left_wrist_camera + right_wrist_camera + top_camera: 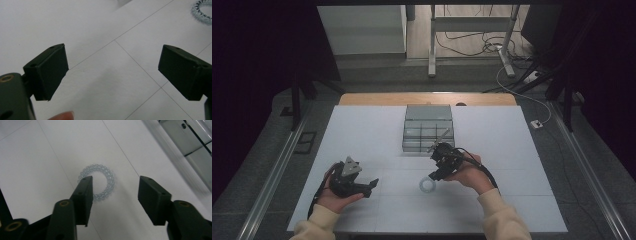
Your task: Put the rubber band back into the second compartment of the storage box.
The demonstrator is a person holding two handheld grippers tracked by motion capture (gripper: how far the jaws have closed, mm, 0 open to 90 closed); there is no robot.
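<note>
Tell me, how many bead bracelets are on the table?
1. The bracelet lies flat on the white table, just below the open right gripper. More may be hidden inside the grey box.

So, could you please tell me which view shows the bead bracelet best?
The right gripper view: the bracelet lies whole and close, its beads distinct, one edge behind a jaw. The left gripper view catches only an arc at its top right corner. The high view shows a small pale ring.

One bead bracelet (97,182) is counted on the white table (362,130), along with one grey compartment box (428,128) (perhaps nine cells, though the view is dim) and two hand-held grippers, left gripper (362,186) and right gripper (434,176).
</note>
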